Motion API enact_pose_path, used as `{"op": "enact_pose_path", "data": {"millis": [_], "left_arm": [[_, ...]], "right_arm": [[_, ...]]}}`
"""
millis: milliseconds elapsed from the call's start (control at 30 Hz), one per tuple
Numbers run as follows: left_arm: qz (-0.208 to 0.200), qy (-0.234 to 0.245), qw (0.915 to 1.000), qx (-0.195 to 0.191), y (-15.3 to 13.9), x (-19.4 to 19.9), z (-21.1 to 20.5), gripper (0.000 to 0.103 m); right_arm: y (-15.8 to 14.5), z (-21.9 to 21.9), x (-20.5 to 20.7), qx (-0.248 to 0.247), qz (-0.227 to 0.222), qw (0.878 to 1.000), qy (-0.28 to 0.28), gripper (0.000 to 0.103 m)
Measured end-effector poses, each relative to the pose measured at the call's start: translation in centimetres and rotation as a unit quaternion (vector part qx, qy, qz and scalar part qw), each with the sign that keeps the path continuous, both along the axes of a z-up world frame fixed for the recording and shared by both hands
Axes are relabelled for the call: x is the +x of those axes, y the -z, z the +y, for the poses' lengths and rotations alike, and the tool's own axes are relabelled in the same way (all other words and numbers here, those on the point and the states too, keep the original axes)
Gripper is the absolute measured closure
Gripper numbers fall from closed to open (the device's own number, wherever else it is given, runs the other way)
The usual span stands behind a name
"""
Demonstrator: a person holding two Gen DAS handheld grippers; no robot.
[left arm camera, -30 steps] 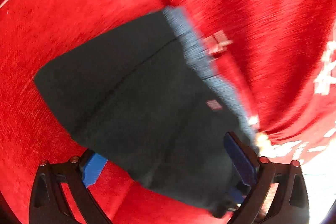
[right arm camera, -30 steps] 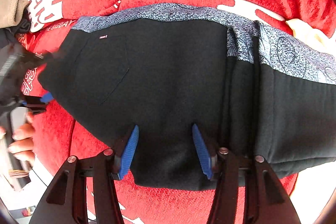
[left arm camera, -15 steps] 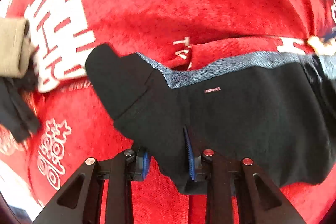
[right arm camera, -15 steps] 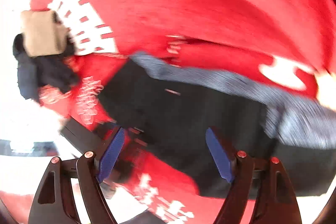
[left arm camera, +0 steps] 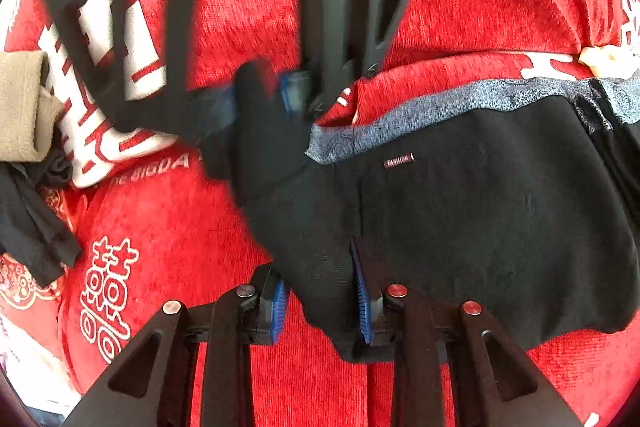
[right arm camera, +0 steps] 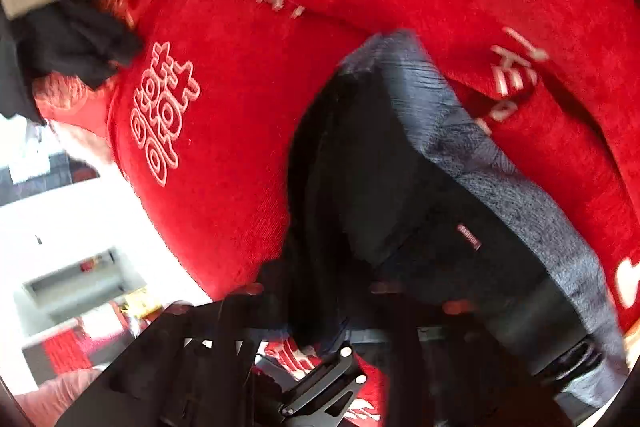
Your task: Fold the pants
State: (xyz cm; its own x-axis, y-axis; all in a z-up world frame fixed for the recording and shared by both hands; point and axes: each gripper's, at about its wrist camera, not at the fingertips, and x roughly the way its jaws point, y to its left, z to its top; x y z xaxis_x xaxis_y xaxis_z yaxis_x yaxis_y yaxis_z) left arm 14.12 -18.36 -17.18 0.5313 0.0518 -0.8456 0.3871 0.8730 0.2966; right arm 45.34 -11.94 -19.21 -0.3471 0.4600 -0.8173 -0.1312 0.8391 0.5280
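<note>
Left claw (left arm camera: 320,301) clamped on pants (left arm camera: 480,227) hem. Right claw (left arm camera: 260,95) blurred beyond it, grip untellable. Best lifted evenly, edges aligned.

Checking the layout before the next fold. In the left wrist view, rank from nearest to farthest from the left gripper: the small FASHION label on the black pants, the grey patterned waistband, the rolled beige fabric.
From the left gripper, shut on the black pants:
1. Small FASHION label, ahead, slightly right.
2. Grey patterned waistband, just beyond the label.
3. Rolled beige fabric, far left edge.
</note>
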Motion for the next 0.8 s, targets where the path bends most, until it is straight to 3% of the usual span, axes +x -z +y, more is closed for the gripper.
{"op": "enact_pose_path", "data": {"millis": [167, 267, 367, 500, 633, 800], "left_arm": [[-0.043, 0.046, 0.9980, -0.002, -4.4, -1.7, -2.2, 0.073], [-0.069, 0.078, 0.9945, -0.006, -7.7, -3.5, -4.7, 0.073], [-0.082, 0.110, 0.9903, -0.021, -10.9, -5.2, -8.4, 0.073], [-0.075, 0.149, 0.9848, -0.046, -13.9, -7.0, -14.8, 0.073], [-0.058, 0.206, 0.9747, -0.064, -13.6, -10.0, -22.7, 0.073], [-0.005, 0.275, 0.9604, -0.046, -7.6, -13.7, -30.8, 0.073]], "right_arm": [[-5.2, -5.9, -2.8, 0.071, -0.068, 0.993, 0.067, 0.085], [-8.5, -11.0, -5.6, 0.123, -0.100, 0.980, 0.121, 0.085], [-11.3, -17.4, -9.4, 0.167, -0.142, 0.959, 0.178, 0.085], [-13.5, -26.9, -14.1, 0.190, -0.180, 0.932, 0.249, 0.085], [-13.0, -36.5, -19.8, 0.171, -0.192, 0.913, 0.317, 0.085], [-6.5, -46.2, -26.8, 0.132, -0.149, 0.890, 0.411, 0.085]]}}
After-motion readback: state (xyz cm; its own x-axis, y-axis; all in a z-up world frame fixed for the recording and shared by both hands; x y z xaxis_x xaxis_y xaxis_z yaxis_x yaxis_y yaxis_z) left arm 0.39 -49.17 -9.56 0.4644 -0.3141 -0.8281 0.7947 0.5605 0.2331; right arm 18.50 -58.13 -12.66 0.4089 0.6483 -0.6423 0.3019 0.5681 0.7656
